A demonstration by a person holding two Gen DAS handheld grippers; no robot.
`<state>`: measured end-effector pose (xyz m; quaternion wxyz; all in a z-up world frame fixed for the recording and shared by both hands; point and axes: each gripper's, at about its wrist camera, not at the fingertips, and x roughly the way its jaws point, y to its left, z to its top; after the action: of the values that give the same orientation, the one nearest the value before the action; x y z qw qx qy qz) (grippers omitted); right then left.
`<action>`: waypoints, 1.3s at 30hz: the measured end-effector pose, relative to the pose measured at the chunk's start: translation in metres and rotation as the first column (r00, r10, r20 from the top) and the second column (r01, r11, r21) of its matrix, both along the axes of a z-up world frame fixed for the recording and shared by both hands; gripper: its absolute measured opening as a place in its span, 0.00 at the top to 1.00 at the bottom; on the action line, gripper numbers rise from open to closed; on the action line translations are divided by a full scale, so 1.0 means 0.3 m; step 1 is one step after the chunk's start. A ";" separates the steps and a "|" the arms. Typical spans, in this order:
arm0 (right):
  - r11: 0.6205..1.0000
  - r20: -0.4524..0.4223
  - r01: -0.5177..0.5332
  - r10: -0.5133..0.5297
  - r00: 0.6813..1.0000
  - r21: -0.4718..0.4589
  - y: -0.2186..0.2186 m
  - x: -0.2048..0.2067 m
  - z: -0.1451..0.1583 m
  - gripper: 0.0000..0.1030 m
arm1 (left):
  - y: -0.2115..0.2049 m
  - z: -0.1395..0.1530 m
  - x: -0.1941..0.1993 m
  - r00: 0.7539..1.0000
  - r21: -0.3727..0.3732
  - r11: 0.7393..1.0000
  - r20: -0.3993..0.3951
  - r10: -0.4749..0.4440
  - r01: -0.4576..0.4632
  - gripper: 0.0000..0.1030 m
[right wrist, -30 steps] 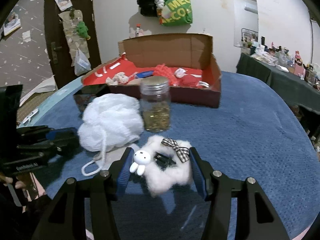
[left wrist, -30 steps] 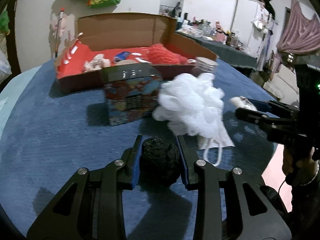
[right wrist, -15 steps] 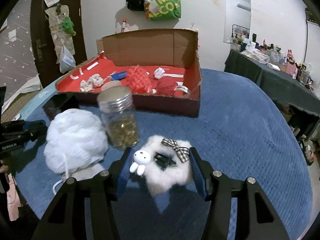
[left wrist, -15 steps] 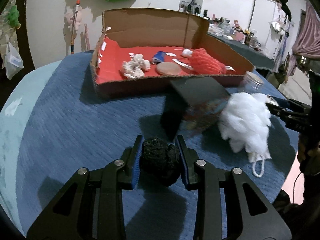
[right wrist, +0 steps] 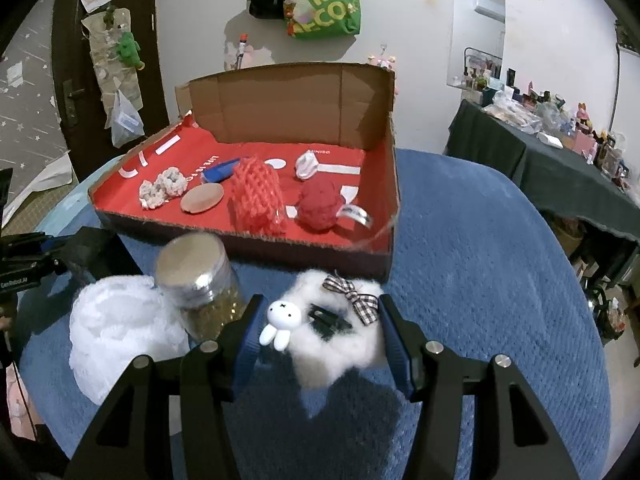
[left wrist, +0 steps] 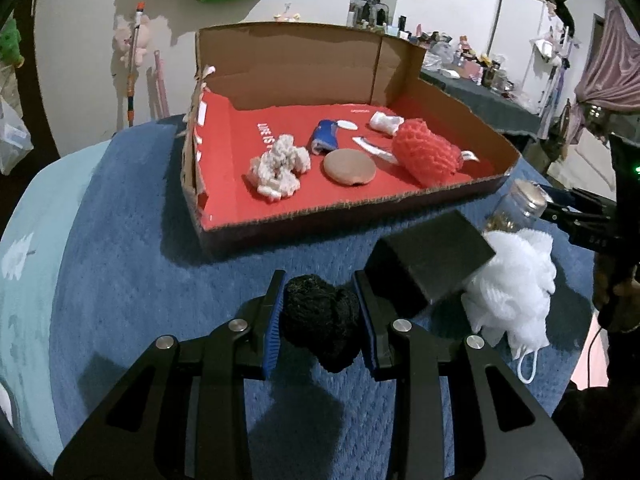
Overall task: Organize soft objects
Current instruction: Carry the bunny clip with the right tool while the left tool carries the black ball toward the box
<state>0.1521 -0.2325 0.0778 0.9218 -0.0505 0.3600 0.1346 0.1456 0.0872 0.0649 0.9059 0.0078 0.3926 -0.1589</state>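
Observation:
My left gripper point(left wrist: 320, 320) is shut on a black fuzzy ball point(left wrist: 320, 322), held above the blue tablecloth in front of the cardboard box point(left wrist: 304, 216). My right gripper point(right wrist: 322, 330) is shut on a white fluffy pouch point(right wrist: 340, 344) with a bunny charm and a checked bow, held near the box's front wall point(right wrist: 312, 254). The red-lined box holds a red mesh sponge point(left wrist: 426, 152), a cream knitted piece point(left wrist: 278, 166), a tan round pad point(left wrist: 349, 167), a blue item point(left wrist: 325, 138) and a red ball point(right wrist: 320, 206). A white bath pouf point(left wrist: 514, 284) lies on the table; it also shows in the right wrist view point(right wrist: 120, 326).
A dark tin box point(left wrist: 430, 256) stands beside the pouf. A glass jar with a silver lid point(right wrist: 198, 280) stands left of my right gripper. The round table is covered in blue cloth point(right wrist: 500, 280). A cluttered side table point(right wrist: 560, 152) stands at the right.
Both grippers have risen and moved toward the cardboard box with their objects still held. The box now looks closer and is seen more from above in both views.

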 end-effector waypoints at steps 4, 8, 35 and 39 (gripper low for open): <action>0.999 -0.005 -0.017 0.017 1.000 0.028 0.001 0.021 0.021 0.44 | 0.001 0.032 0.029 1.000 -0.010 1.000 0.007 -0.025 0.025 0.71; 0.998 -0.002 -0.036 0.036 0.999 0.046 0.006 0.041 0.050 0.44 | -0.011 0.067 0.054 0.999 -0.010 0.999 0.020 -0.050 0.050 0.71; 0.969 -0.062 -0.243 0.246 0.967 0.054 0.276 0.479 0.183 0.44 | -0.160 0.172 0.485 0.984 0.005 0.987 -0.069 -0.161 0.162 0.71; 0.966 -0.120 -0.259 0.260 0.958 0.022 0.340 0.583 0.156 0.44 | -0.169 0.154 0.595 0.984 0.031 0.990 -0.112 -0.136 0.141 0.71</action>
<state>0.3270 -0.1306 0.1247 0.8726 -0.0859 0.4057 0.2582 0.3241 0.0367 0.1112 0.8694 0.0441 0.4432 -0.2140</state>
